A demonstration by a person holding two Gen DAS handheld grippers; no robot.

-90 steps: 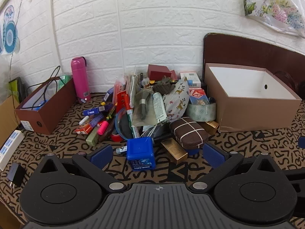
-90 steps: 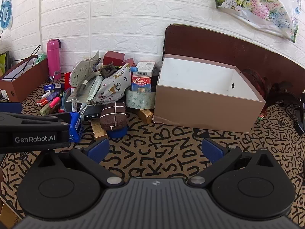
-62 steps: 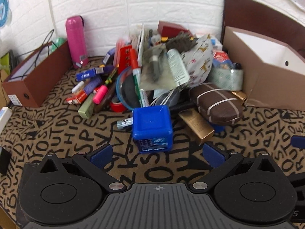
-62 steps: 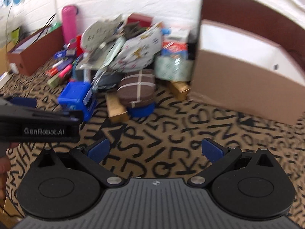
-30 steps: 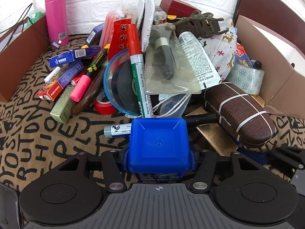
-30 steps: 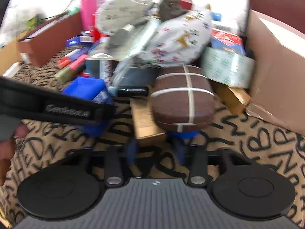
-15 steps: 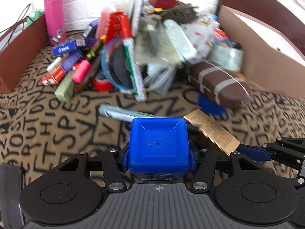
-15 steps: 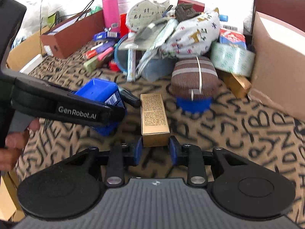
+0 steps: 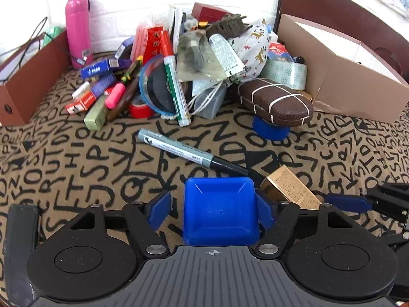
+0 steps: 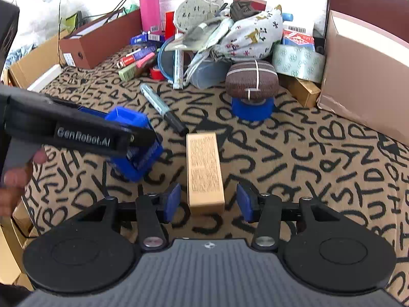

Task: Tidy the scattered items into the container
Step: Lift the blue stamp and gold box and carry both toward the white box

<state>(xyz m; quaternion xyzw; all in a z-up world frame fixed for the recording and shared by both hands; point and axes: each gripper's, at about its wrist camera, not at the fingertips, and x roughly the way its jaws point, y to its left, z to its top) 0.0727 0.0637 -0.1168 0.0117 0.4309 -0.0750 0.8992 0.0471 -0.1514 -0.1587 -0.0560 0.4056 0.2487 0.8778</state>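
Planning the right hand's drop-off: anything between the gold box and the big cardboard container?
Nothing visible. The gold box lies loose between the open right gripper's fingers, and only bare patterned cloth runs from it to the container. The container's near wall must be cleared.

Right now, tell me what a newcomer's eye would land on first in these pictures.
First, the blue cube box between the fingers of the left claw, with a gap on its left side. Next, the gold box lying on the letter-print cloth between the open fingers of the right claw. Behind both sits the heaped clutter, beside the brown cardboard box.
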